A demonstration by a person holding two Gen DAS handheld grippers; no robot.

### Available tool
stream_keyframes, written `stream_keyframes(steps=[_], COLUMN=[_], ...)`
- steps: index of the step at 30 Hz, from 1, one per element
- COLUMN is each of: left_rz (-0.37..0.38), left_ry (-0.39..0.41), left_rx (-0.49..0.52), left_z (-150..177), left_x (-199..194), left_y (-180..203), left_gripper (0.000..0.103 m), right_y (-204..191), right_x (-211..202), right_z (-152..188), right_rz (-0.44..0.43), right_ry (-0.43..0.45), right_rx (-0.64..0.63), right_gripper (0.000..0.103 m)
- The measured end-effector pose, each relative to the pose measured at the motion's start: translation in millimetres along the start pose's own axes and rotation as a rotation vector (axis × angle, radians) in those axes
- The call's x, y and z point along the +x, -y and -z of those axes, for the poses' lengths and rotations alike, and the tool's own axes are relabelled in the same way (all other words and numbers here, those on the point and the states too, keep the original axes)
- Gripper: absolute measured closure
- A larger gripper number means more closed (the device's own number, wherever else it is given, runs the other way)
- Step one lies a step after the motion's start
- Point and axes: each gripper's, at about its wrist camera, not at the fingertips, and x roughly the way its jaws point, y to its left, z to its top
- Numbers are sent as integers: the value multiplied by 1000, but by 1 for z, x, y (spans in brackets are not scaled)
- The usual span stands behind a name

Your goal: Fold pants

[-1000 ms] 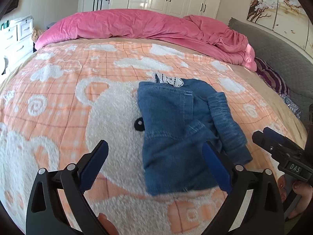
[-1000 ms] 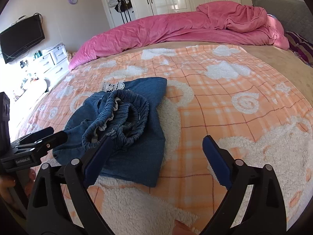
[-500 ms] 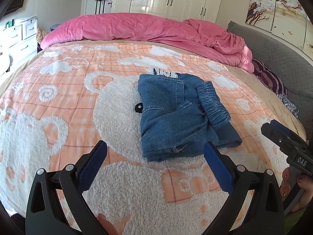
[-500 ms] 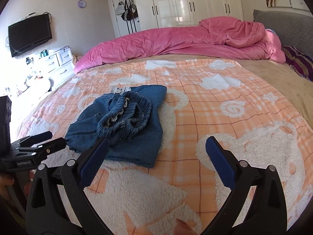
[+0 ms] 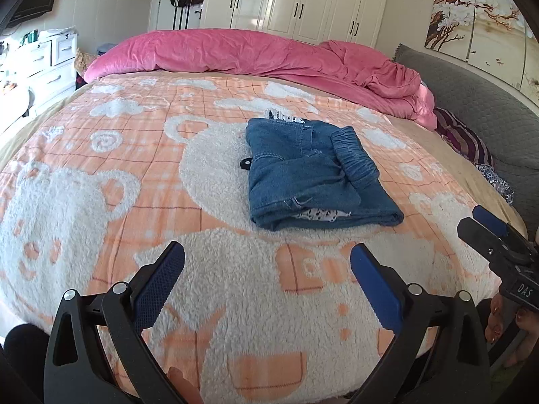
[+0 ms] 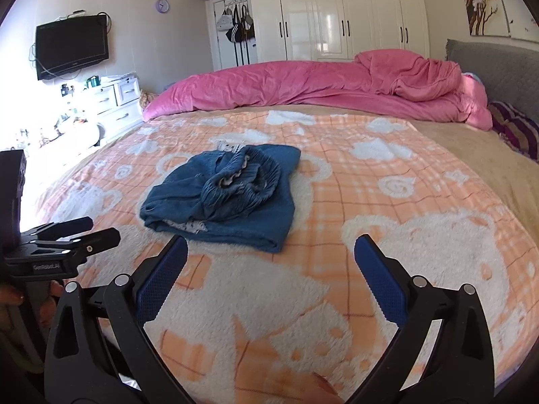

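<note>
Blue denim pants (image 5: 313, 175) lie folded into a compact bundle on the orange and white bear blanket (image 5: 134, 175), elastic waistband on top. They also show in the right wrist view (image 6: 229, 192), left of centre. My left gripper (image 5: 267, 269) is open and empty, near the bed's front edge, well short of the pants. My right gripper (image 6: 271, 262) is open and empty, also pulled back from the pants. The right gripper appears at the right edge of the left wrist view (image 5: 495, 235); the left gripper appears at the left edge of the right wrist view (image 6: 64, 235).
A rumpled pink duvet (image 5: 269, 57) lies across the far side of the bed. A grey headboard (image 5: 471, 94) and striped pillow (image 5: 465, 138) are at the right. White drawers (image 6: 118, 101) and a wall TV (image 6: 72, 47) stand at the left, wardrobes (image 6: 337, 13) behind.
Both grippers have drawn back from the pants toward the bed's near edge and risen. The pants lie still in their folded bundle.
</note>
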Motion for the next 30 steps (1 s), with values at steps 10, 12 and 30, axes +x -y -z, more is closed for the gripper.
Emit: stream_keyframes(steps=[10, 12, 30], left_rz=[-13, -18, -26], left_ry=[19, 27, 14], left_rx=[26, 30, 35], left_z=[21, 24, 36], left_x=[-17, -19, -17], left_y=[7, 8, 9], left_gripper=[5, 5, 5], right_y=[-6, -7, -12], right_x=[-18, -22, -18], right_z=[7, 8, 35], right_rz=[15, 17, 36], right_ry=[41, 59, 22], right_rx=[-9, -15, -3], right_gripper=[9, 9, 9])
